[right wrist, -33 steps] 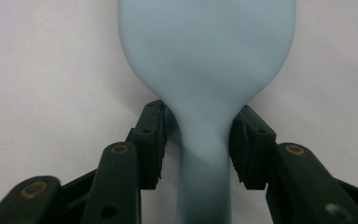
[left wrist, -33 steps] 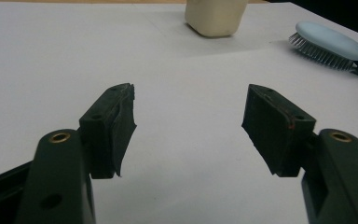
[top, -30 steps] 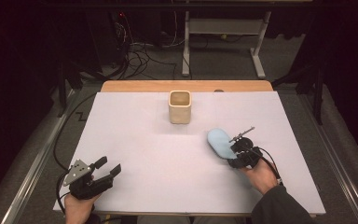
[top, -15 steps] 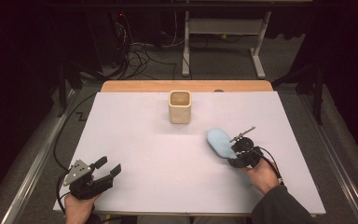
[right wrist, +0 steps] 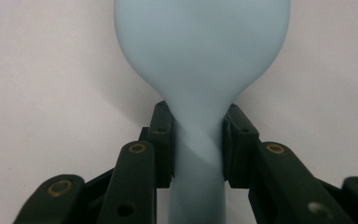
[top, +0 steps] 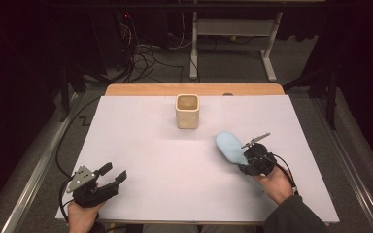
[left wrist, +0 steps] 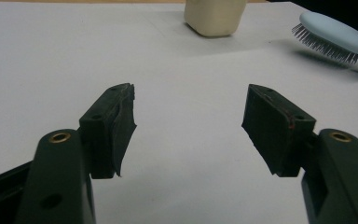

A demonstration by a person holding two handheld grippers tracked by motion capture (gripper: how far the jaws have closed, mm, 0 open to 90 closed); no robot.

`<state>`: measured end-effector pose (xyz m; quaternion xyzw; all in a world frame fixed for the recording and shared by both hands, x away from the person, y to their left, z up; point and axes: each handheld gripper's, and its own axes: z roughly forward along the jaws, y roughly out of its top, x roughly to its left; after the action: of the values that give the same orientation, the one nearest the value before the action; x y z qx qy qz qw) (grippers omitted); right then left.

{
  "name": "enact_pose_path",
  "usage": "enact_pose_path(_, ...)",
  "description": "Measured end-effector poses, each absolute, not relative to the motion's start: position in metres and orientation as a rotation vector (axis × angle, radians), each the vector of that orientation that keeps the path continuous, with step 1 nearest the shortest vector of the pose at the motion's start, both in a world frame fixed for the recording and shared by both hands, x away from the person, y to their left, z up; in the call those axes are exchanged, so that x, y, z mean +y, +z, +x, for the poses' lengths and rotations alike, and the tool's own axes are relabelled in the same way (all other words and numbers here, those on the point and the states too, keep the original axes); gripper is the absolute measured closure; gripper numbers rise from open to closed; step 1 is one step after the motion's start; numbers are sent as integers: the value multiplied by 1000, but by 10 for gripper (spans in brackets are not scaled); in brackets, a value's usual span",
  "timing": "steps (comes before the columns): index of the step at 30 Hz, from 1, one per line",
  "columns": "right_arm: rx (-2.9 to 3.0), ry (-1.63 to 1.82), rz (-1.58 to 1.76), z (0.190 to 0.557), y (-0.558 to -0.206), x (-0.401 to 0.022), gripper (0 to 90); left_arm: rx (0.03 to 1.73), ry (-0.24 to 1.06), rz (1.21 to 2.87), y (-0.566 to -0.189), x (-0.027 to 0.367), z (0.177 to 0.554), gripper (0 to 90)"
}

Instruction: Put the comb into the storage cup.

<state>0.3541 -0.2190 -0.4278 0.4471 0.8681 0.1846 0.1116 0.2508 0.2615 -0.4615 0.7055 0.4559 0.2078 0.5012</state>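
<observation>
A light blue hairbrush [top: 229, 146] lies low over the white sheet at the right, head pointing toward the cup. My right gripper [top: 247, 163] is shut on its handle; in the right gripper view both pads [right wrist: 164, 140] press the narrow neck of the hairbrush [right wrist: 200, 46]. In the left gripper view the hairbrush [left wrist: 333, 37] shows bristles down with a shadow beneath. A cream cup [top: 187, 110] stands upright near the table's back middle. My left gripper [top: 115, 172] rests at the front left, open, with bare sheet between its jaws [left wrist: 189, 112].
The white sheet [top: 141, 131] covers the table, with a wooden strip [top: 141, 90] along the far edge. The cream cup [left wrist: 214, 16] stands ahead of the left gripper. Beyond the table are cables and a metal stand [top: 233, 29] on the dark floor.
</observation>
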Motion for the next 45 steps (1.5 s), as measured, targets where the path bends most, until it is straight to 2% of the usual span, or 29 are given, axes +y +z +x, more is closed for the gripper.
enact_pose_path(20,2522,690,1259,340,-410,-218,707,1080,499,1710,-458,257,253,345)
enact_pose_path(45,2502,799,1263,328,-410,-220,707,1043,497,1727,-456,247,256,337)
